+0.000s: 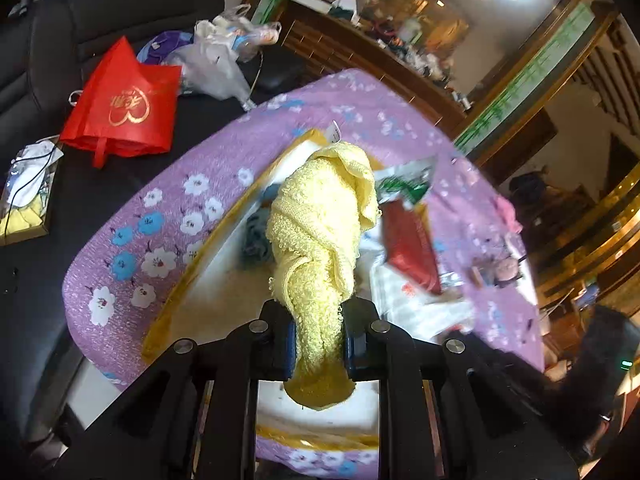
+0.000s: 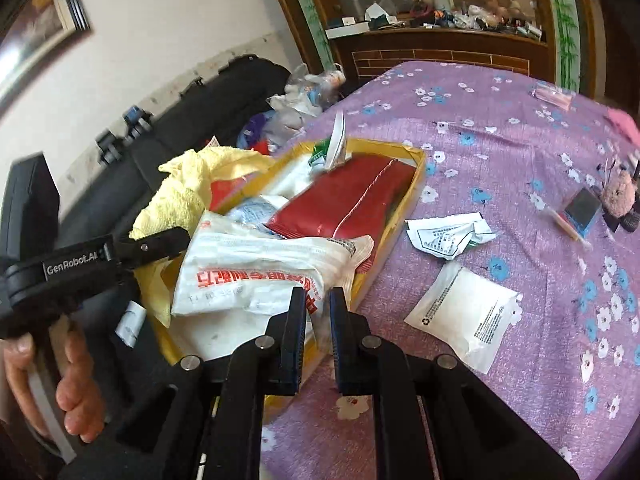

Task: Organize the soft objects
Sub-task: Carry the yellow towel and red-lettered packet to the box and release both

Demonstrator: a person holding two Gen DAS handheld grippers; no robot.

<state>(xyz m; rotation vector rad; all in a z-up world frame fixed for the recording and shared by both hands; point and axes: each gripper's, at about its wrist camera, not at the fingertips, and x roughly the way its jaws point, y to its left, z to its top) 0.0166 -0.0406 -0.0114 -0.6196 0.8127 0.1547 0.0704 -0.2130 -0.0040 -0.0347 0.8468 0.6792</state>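
My left gripper (image 1: 318,320) is shut on a yellow terry towel (image 1: 320,216), which hangs bunched from it over a yellow-rimmed box (image 1: 208,248) on the purple flowered cloth. The box (image 2: 420,168) holds a red pouch (image 2: 344,204), a green-and-white packet (image 2: 328,152) and a bluish cloth (image 1: 254,240). My right gripper (image 2: 316,312) stands at the box's near edge, its jaws nearly together with the corner of a white plastic bag with red print (image 2: 248,276) between them. In the right wrist view the left gripper (image 2: 176,240) carries the towel (image 2: 180,196) at the box's left side.
Two white packets (image 2: 444,236) (image 2: 464,316) lie loose on the purple cloth (image 2: 500,140) to the right of the box, with a small blue box (image 2: 582,208) and a pink fluffy thing (image 2: 618,196) farther right. A red bag (image 1: 124,100) and plastic bags (image 1: 216,60) lie on the black sofa.
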